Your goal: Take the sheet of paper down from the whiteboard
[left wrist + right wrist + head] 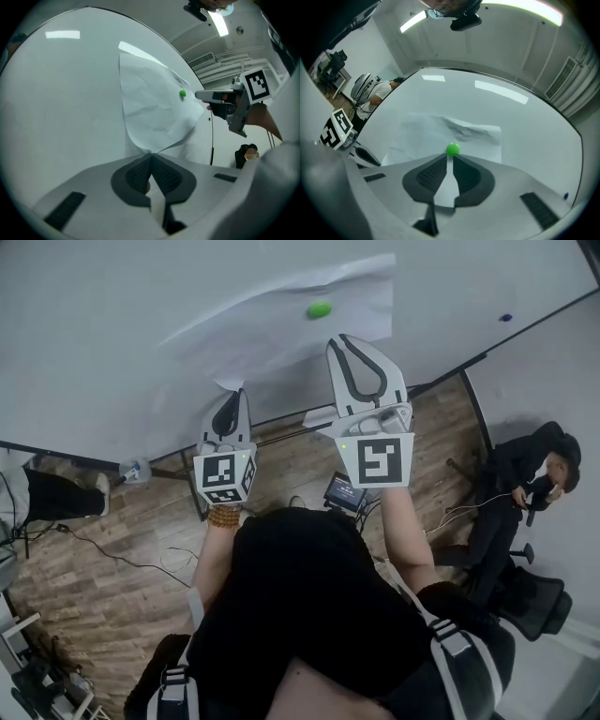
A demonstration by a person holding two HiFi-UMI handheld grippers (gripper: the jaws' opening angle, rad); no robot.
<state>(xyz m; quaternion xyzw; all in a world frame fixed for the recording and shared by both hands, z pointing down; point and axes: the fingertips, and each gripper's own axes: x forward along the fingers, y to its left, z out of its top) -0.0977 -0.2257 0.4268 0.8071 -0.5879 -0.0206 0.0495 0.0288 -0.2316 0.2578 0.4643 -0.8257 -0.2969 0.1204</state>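
At upper middle of the head view, the paper (pixel 281 320) hangs on the whiteboard (pixel 84 343) under one green magnet (pixel 319 309). Lower down, the left gripper (pixel 151 154) pinches the paper's bottom corner, jaws pressed together on it. The right gripper (pixel 450 158) has its jaws a narrow slit apart, tips just under the magnet and not gripping it. A pull from the left with the magnet on could tear or further crease the wrinkled paper. The slit looks too narrow for the magnet, so the tips might shove it sideways or knock it loose.
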